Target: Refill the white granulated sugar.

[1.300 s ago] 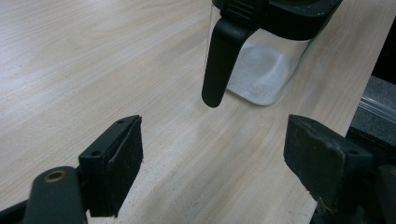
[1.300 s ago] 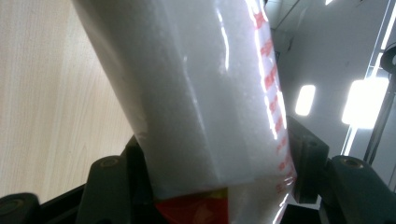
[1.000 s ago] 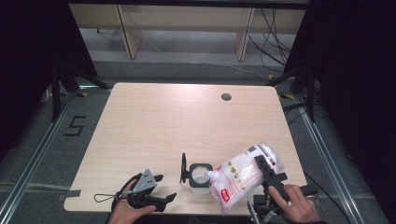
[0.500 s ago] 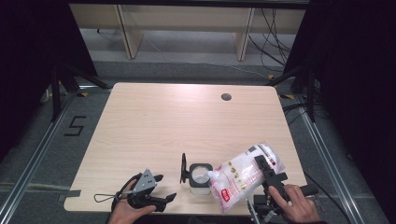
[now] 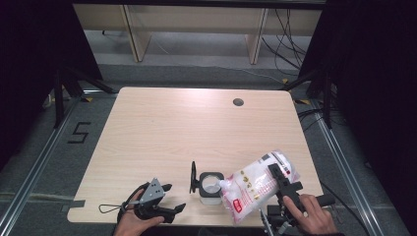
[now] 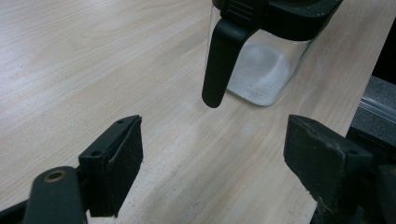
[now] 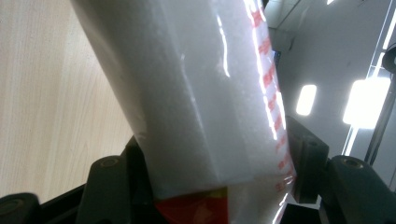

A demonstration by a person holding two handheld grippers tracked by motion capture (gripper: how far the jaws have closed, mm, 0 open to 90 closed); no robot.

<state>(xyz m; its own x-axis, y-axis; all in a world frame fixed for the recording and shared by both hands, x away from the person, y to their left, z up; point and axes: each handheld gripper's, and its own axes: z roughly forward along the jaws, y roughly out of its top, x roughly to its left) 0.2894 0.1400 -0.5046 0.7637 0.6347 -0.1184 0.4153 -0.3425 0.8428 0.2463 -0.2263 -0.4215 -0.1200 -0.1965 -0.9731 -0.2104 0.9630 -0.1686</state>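
A clear square jar (image 5: 210,187) with a black rim and black flip handle (image 5: 193,177) stands near the table's front edge; a little white powder lies in its bottom (image 6: 261,74). My right gripper (image 5: 282,183) is shut on a white plastic bag with red print (image 5: 255,184), tilted so its corner spout sits at the jar's mouth. In the right gripper view the bag (image 7: 205,93) is pressed between both jaws. My left gripper (image 5: 169,199) rests open on the table left of the jar, its pads (image 6: 116,163) apart with bare wood between them.
The light wooden table (image 5: 187,128) has a round cable hole (image 5: 238,102) at the back right. Its front edge runs close beside the jar and both hands. Shelving legs and cables stand on the floor beyond the table.
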